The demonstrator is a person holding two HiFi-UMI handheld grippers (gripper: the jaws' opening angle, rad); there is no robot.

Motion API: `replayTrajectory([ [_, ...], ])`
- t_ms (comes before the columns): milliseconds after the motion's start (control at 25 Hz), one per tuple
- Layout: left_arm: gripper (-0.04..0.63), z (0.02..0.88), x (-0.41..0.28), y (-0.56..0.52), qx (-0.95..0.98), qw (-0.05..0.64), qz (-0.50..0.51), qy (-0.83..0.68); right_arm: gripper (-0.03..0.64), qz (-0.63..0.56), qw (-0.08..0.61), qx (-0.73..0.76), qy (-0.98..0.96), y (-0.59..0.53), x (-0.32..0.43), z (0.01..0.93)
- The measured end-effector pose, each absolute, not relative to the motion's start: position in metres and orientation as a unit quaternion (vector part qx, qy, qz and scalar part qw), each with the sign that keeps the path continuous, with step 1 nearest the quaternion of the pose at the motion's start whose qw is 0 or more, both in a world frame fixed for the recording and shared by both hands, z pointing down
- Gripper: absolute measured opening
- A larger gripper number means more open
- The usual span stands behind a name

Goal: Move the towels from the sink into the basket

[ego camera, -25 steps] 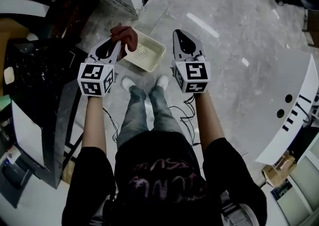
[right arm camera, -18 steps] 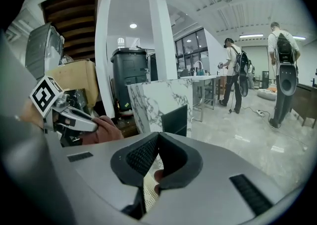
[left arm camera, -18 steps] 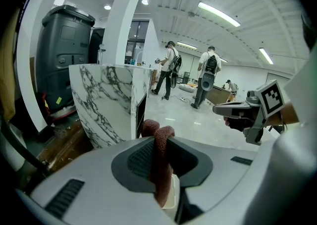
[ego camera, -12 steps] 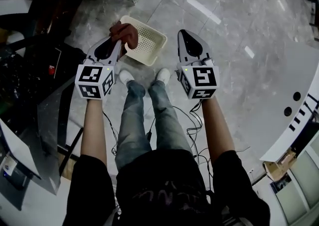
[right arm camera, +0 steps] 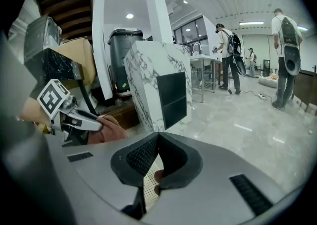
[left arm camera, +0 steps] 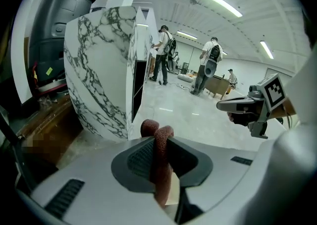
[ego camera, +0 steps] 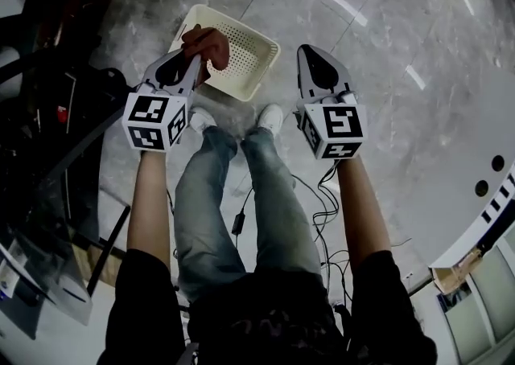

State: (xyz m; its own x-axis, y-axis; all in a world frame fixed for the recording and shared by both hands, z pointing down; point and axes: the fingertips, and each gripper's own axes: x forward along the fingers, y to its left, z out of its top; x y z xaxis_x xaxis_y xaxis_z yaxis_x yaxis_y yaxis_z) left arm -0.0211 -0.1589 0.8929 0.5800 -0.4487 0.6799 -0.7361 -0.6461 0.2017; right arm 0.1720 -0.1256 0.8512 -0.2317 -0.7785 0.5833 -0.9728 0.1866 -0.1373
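A person stands on a grey marble floor (ego camera: 386,26) with a gripper in each hand. The left gripper (ego camera: 191,54) has its jaws closed narrowly on a reddish-brown towel (ego camera: 208,46), a fold of which bunches above the pads while the rest hangs below. From the head view, the towel shows against the near left corner of a cream perforated basket (ego camera: 245,54), which sits on the floor just ahead of the person's white shoes (ego camera: 269,118). The right gripper (ego camera: 309,51), beside the basket's right edge, has its jaws brought together at the tips with nothing between them. A marble-patterned cabinet (left arm camera: 99,70) stands ahead at left; people with backpacks (left arm camera: 163,53) stand farther off.
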Motion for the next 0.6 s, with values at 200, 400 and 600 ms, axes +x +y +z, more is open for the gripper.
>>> replayTrajectory([
  [200, 0.080, 0.961, -0.026, -0.162, 0.858, 0.226, 0.318, -0.334, 0.015, 0.254, 0.205, 0.581, -0.745, -0.123, 0.165, 0.922],
  [400, 0.080, 1.033, -0.026, -0.166, 0.862, 0.221, 0.327, -0.319, 0.015, 0.257, 0.226, 0.572, -0.746, -0.120, 0.160, 0.994],
  [600, 0.080, 1.102, -0.027, -0.166, 0.861, 0.227, 0.333, -0.311, 0.015, 0.266, 0.229, 0.570, -0.743, -0.119, 0.160, 1.059],
])
